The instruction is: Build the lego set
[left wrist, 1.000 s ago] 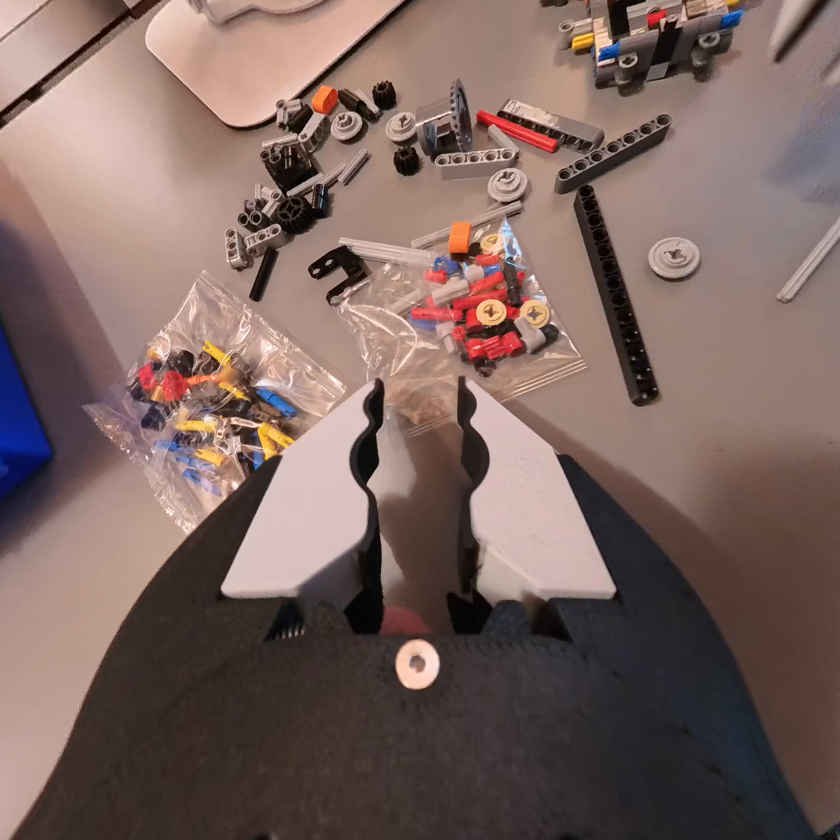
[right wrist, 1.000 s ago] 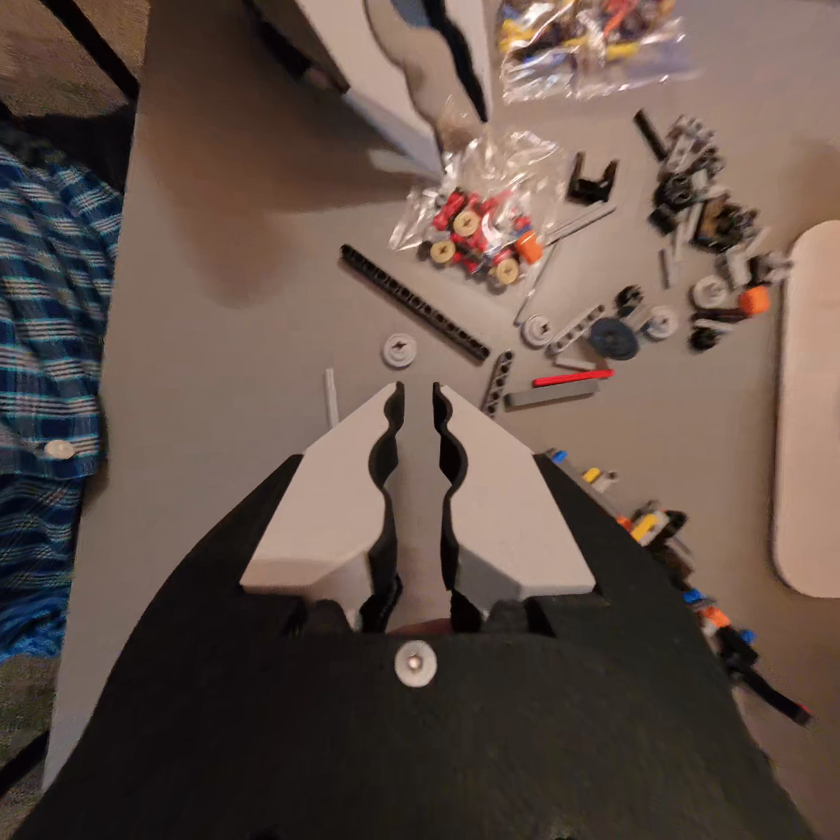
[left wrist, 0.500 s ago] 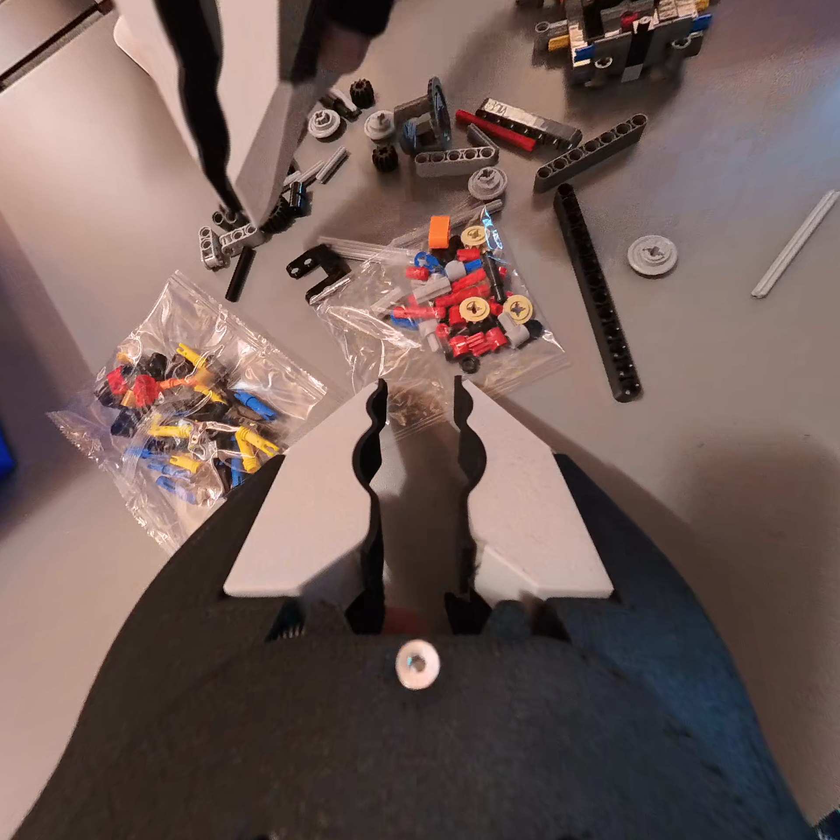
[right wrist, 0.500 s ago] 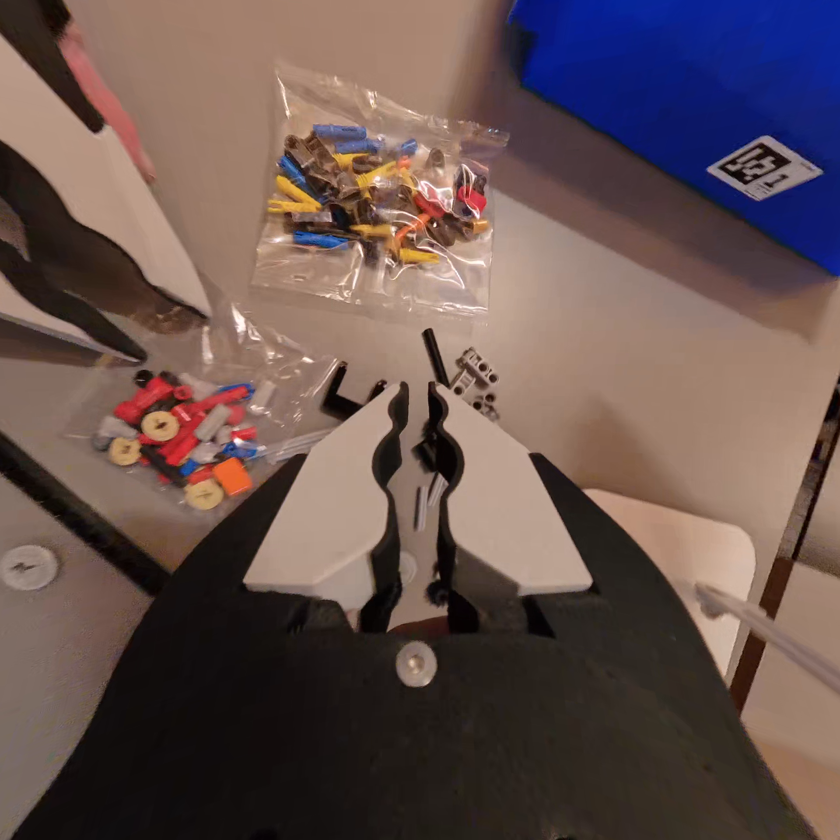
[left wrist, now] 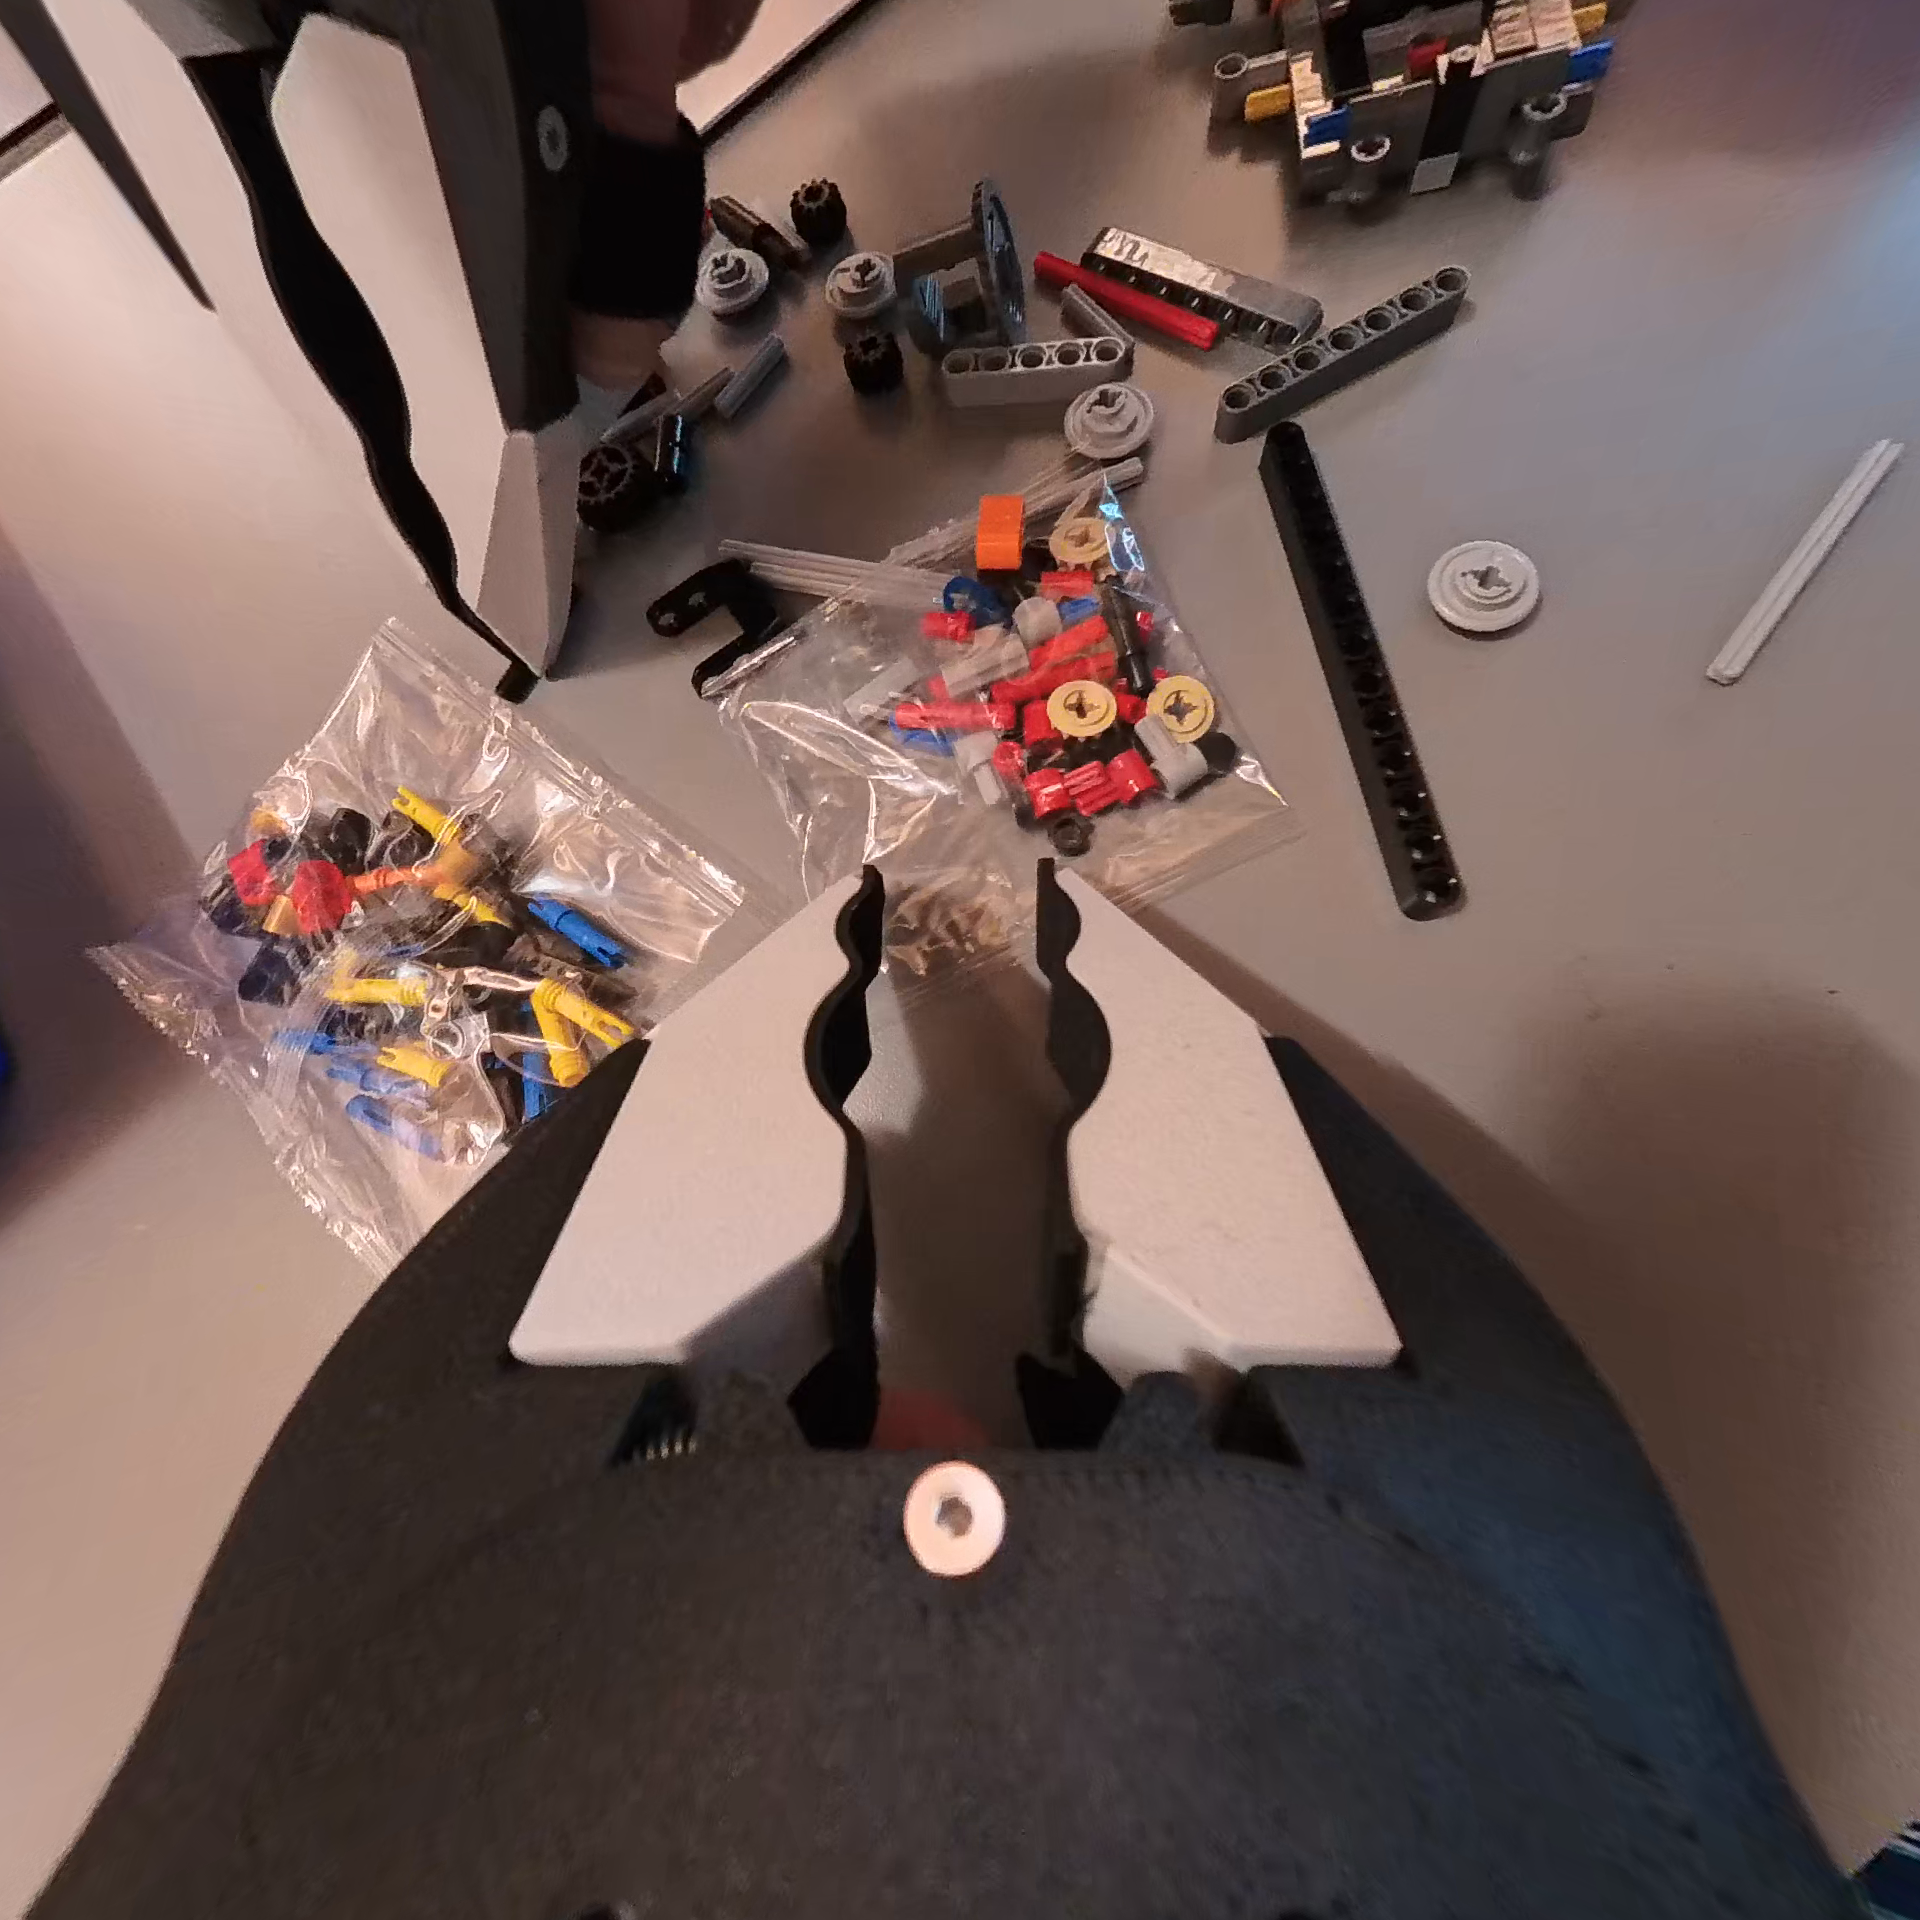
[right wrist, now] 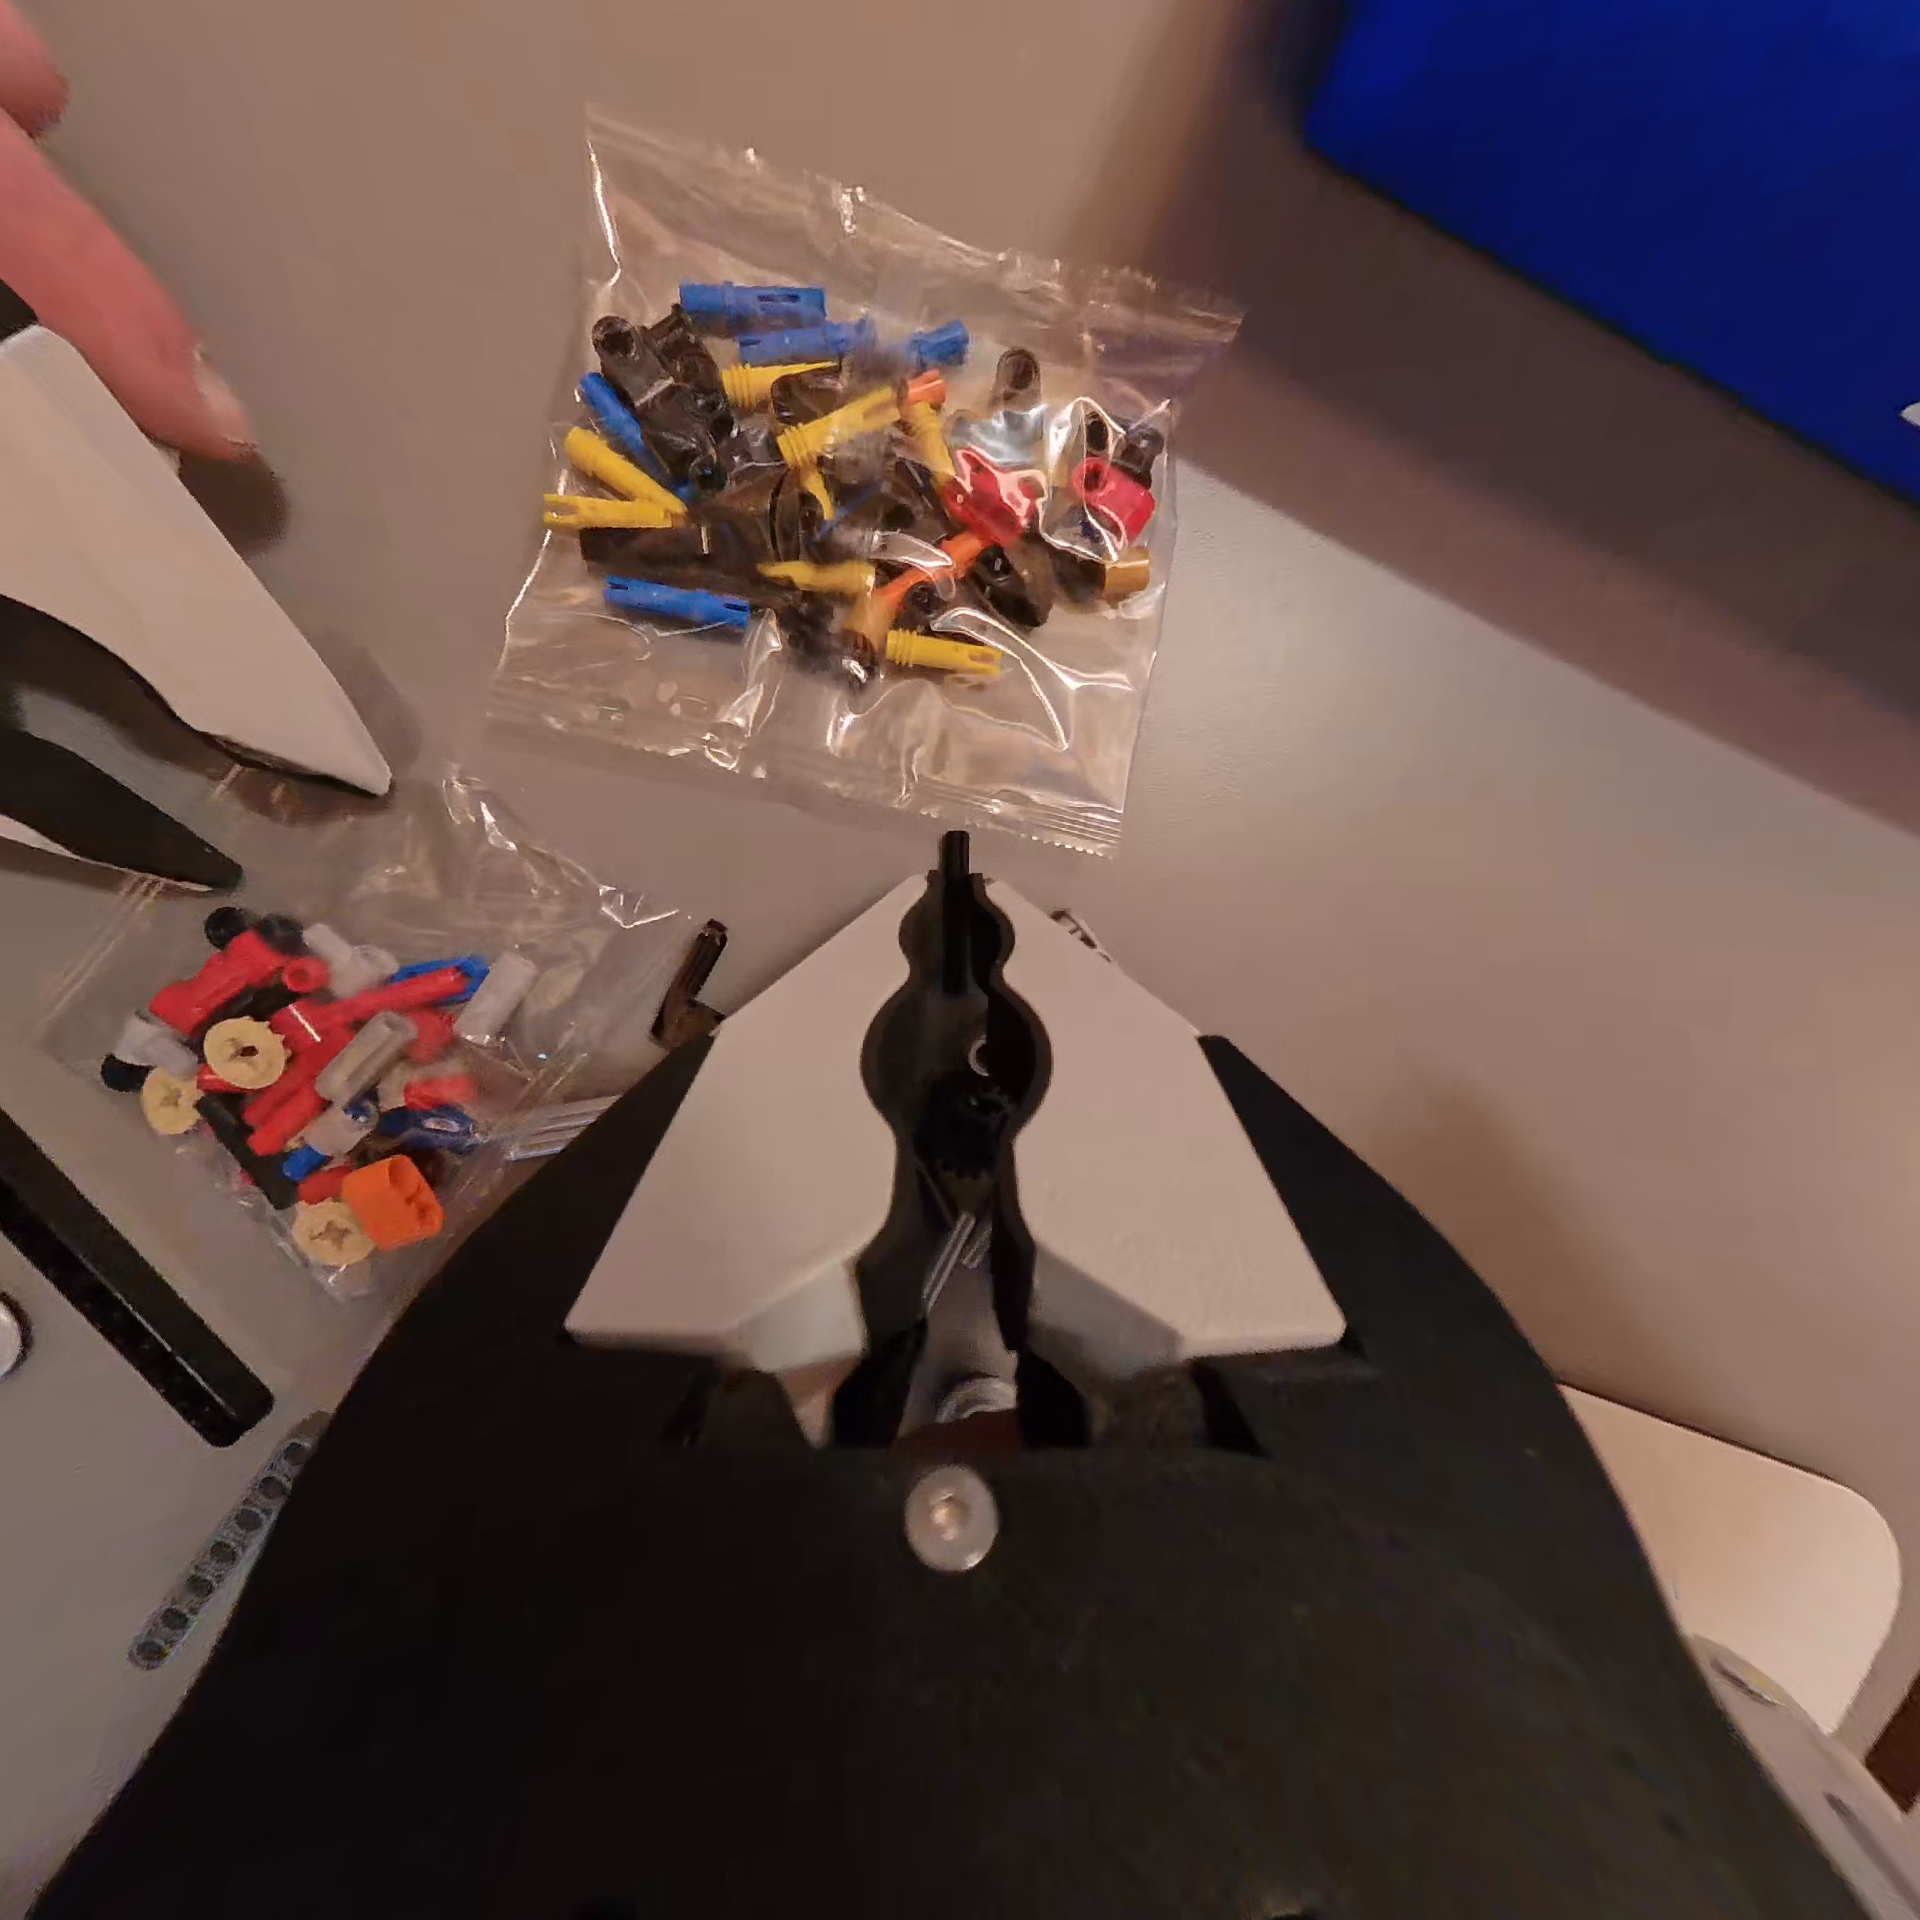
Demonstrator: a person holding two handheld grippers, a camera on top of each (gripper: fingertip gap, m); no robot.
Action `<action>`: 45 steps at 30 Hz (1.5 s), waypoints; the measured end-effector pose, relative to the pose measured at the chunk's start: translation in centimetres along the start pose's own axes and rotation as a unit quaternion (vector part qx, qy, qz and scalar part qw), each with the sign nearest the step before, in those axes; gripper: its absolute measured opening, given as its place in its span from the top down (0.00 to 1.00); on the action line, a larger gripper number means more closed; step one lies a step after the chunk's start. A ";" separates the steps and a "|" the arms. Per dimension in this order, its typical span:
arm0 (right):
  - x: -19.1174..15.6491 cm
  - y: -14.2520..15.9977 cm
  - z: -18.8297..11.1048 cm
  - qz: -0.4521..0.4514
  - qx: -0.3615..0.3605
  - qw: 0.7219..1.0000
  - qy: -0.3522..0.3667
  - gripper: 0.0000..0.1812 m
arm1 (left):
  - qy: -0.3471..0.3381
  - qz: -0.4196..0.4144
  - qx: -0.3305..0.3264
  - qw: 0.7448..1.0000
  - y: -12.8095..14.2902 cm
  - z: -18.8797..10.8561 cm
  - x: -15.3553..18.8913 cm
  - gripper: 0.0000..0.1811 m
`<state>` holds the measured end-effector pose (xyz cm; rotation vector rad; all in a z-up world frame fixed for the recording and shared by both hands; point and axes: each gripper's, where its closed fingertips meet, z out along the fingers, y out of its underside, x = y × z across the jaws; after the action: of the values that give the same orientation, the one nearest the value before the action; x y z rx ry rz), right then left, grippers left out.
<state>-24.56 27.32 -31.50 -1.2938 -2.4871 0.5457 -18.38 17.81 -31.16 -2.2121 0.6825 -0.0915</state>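
My right gripper (right wrist: 954,883) is shut on a short black axle (right wrist: 953,857) whose end sticks out past the tips. It also shows in the left wrist view (left wrist: 516,665), tips down at the table between the two bags. My left gripper (left wrist: 956,883) is open and empty, hovering over the near edge of a clear bag of red, grey and tan parts (left wrist: 1039,707). A second clear bag of yellow, blue and black pins (left wrist: 416,966) lies to its left. The part-built model (left wrist: 1423,94) stands far right.
Loose gears, hubs and grey beams (left wrist: 1039,358) lie beyond the bags. A long black beam (left wrist: 1361,675), a grey hub (left wrist: 1484,587) and a grey axle (left wrist: 1808,561) lie to the right. A blue box (right wrist: 1610,208) and a white stand base (right wrist: 1714,1558) border the area. Tip to tip, the grippers are about 12 cm apart. The grey hub (left wrist: 1484,587) is closer to my left gripper, around 9 cm from its tips; the right tips are 20 cm off.
My right gripper swung from the model side across to the loose parts by the bags, came down and closed on the black axle. My left gripper barely moved and stayed open.
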 end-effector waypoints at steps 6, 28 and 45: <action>-0.5 0.0 -0.6 0.027 0.019 0.999 -0.006 1.00 | 0.000 -0.003 0.000 1.000 0.0 0.0 0.0 0.85; -16.7 5.2 -10.7 0.087 0.048 0.995 -0.002 1.00 | -0.007 -0.008 -0.001 1.000 -0.1 0.1 -0.3 0.84; -20.5 7.1 -5.5 0.129 0.018 0.991 -0.015 1.00 | -0.015 -0.005 -0.001 1.000 -0.1 0.1 -0.4 0.85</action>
<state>-5.79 15.20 -31.36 -1.6156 -2.3360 0.6687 -18.67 18.12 -31.13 -2.2155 0.6562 -0.0629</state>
